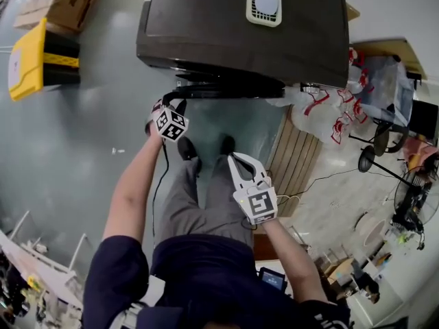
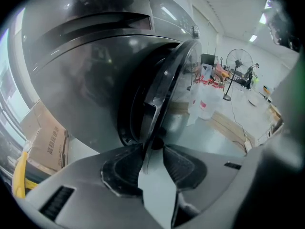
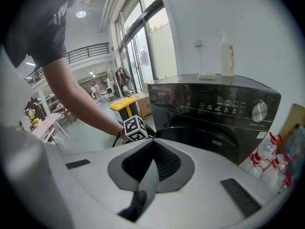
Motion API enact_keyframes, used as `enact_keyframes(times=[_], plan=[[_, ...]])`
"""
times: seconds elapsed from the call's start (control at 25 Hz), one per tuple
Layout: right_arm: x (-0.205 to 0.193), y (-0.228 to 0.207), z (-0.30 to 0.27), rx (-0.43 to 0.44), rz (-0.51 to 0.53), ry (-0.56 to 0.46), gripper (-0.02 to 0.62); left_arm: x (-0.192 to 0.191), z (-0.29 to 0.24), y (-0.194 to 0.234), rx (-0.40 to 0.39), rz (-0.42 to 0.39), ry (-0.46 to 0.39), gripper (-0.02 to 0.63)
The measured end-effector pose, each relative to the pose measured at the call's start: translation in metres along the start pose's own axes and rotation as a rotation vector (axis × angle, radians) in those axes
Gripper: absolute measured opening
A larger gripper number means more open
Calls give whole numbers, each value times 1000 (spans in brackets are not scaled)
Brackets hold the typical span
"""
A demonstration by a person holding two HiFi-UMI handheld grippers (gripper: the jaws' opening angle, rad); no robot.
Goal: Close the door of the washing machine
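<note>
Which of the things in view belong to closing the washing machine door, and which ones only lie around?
Belong to the job:
washing machine
door, ajar
left gripper, open, door edge between its jaws
right gripper, shut, empty

Only lying around:
yellow bin
cardboard box
bottle
plastic bags
fan

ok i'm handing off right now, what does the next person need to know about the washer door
Left gripper: jaws apart, with the door edge between them, not clamped.
Right gripper: shut, empty, clear of the washer.
Door: ajar, swung out from the washer's front.
Done: left gripper is at the door edge.
Left: push the door in until it shuts, then draw the gripper off.
</note>
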State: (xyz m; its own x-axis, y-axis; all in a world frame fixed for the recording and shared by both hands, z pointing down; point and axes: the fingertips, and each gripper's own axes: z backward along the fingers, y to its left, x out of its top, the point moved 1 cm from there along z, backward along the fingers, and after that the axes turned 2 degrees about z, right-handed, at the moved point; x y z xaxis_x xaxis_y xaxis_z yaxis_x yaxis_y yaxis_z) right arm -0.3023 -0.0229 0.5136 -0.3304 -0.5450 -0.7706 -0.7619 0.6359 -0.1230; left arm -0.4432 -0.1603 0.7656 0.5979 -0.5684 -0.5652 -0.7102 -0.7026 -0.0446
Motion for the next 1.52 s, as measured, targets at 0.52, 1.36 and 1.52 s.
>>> enact_keyframes(times=[0.52,1.36,1.52], plan=[[-10,-1,-9,78,-5,11,20,14,-15,20,4,-43,4,147],[-23,9,-17,62,-97,8,20,24,-23,35,9,-30,-81,159],[-22,11,-21,51,-105,2,20,26,-26,33,-9,-38,-93,161]])
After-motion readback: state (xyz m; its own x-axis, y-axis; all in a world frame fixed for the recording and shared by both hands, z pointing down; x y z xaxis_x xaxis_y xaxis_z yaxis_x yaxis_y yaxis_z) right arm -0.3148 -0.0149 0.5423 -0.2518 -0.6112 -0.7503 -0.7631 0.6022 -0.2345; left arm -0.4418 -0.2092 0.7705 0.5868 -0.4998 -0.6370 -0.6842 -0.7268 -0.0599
